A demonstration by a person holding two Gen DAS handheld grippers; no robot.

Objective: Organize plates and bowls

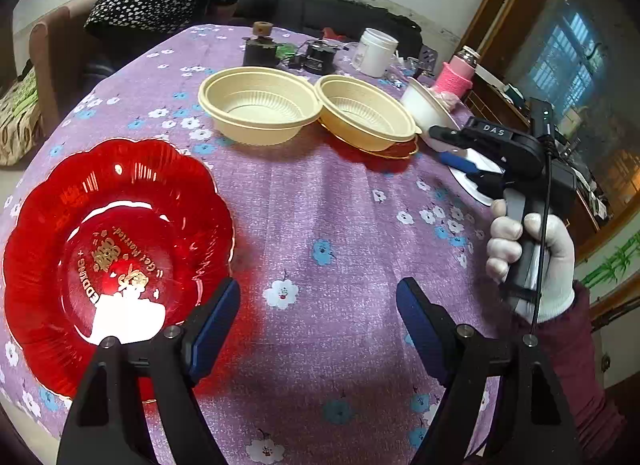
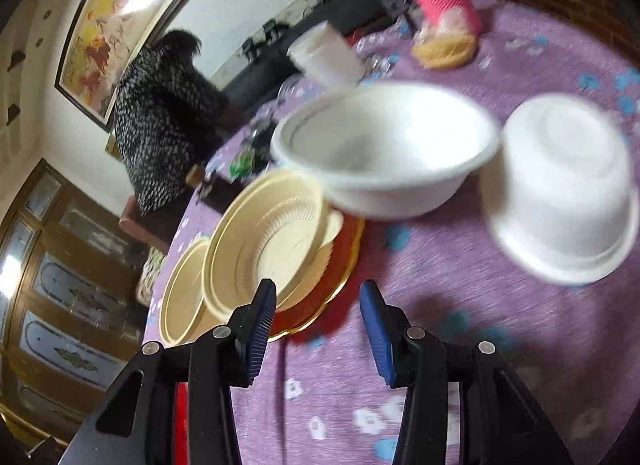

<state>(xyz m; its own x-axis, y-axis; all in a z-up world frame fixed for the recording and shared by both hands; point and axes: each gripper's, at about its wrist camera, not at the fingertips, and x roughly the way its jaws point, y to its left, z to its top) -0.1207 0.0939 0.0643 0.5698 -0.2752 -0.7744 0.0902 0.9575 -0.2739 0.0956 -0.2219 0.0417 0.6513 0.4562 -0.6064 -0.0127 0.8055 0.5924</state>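
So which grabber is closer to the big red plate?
Left. The left gripper has one finger right at the red plate's near edge, not gripping it. The right gripper is far across the table, by the white bowls.

Even indoor daylight; white glare burning out the red plate [image 1: 116,249]. Left view sharp, right view motion-blurred, worst on the white bowls [image 2: 384,145]. Strong fisheye bending, dark vignetted corners.

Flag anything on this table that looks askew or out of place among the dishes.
One white bowl lies tipped over, bottom showing, beside the upright white bowl. A cream bowl sits tilted on a red plate, leaning against another cream bowl. Nothing looks spilled or broken.
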